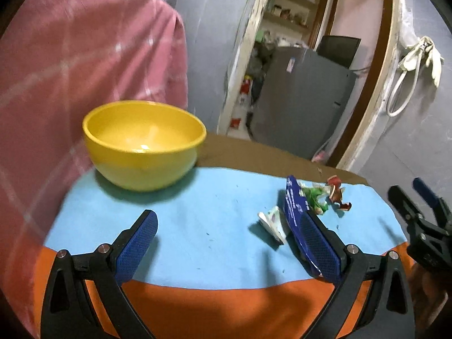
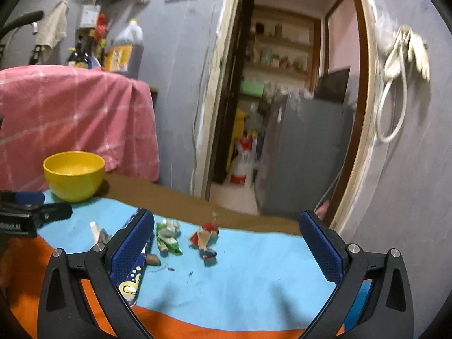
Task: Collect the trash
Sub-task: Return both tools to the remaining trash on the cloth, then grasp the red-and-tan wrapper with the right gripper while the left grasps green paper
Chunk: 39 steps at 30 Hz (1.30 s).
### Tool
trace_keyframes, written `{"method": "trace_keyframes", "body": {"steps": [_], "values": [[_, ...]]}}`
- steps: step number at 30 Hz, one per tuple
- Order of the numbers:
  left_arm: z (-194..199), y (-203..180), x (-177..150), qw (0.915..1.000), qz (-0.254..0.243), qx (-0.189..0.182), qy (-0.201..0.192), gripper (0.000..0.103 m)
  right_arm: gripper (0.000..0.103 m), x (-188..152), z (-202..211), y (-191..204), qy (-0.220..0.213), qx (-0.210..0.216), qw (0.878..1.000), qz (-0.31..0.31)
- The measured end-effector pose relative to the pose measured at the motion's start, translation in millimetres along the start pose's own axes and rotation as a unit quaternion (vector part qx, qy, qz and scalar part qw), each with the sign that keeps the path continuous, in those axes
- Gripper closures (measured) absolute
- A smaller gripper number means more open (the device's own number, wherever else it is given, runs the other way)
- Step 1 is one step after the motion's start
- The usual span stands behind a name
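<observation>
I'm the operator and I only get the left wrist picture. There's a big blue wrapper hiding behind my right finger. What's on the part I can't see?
Observer: In the right wrist view the blue wrapper has a yellow swirly print near its lower end.
Operator: Is anything small lying next to it?
Observer: Yes, a little brown scrap sits on the blue cloth just beside it.
Operator: What's behind the pink cloth next to my yellow bowl?
Observer: A big jug of dark liquid with a yellow label stands behind the pink cloth; the yellow bowl looks empty.
</observation>
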<state>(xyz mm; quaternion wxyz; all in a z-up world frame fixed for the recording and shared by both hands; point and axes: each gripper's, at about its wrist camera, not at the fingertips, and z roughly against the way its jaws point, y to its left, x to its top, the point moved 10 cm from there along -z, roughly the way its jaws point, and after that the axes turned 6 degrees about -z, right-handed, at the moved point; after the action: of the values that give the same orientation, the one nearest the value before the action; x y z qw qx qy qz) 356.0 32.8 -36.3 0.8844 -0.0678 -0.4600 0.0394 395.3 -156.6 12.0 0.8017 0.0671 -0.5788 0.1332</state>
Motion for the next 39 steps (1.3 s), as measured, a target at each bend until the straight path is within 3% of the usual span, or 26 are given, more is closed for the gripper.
{"method": "trace_keyframes", "body": {"steps": [3, 8, 10, 13, 18, 24, 26, 34, 36, 38, 39], "values": [[-8, -7, -4, 0.9997, 0.001, -0.01, 0.02, 0.012, 0.0, -9, -19, -5, 0.05, 0.006, 0.999, -0.019], [-25, -20, -14, 0.9969, 0.007, -0.042, 0.066, 0.043, 0.01, -24, -38, -12, 0.107, 0.023, 0.993, -0.054], [-31, -22, -17, 0.9954, 0.013, -0.051, 0.079, 0.059, 0.015, -30, -44, -12, 0.129, 0.029, 0.989, -0.061], [-38, -25, -20, 0.9932, 0.017, -0.065, 0.095, 0.073, 0.018, -40, -54, -9, 0.165, 0.04, 0.984, -0.061], [-41, -23, -22, 0.9906, 0.026, -0.088, 0.102, 0.079, 0.027, -54, -65, 0, 0.208, 0.046, 0.976, -0.038], [-39, -24, -21, 0.9893, 0.029, -0.098, 0.104, 0.092, 0.036, -61, -72, 5, 0.228, 0.053, 0.972, -0.026], [-37, -24, -21, 0.9896, 0.028, -0.098, 0.101, 0.095, 0.045, -63, -74, 4, 0.234, 0.059, 0.97, -0.032], [-33, -15, -21, 0.9898, 0.057, -0.095, 0.09, 0.099, 0.049, -64, -87, 6, 0.243, 0.068, 0.967, -0.036], [-33, -14, -21, 0.9895, 0.061, -0.095, 0.089, 0.099, 0.057, -64, -90, 7, 0.245, 0.07, 0.966, -0.037], [-33, -14, -21, 0.9894, 0.062, -0.097, 0.089, 0.099, 0.076, -66, -93, 8, 0.25, 0.074, 0.964, -0.04], [-32, -13, -21, 0.9893, 0.062, -0.098, 0.089, 0.1, 0.079, -67, -94, 8, 0.254, 0.078, 0.963, -0.043]]}}
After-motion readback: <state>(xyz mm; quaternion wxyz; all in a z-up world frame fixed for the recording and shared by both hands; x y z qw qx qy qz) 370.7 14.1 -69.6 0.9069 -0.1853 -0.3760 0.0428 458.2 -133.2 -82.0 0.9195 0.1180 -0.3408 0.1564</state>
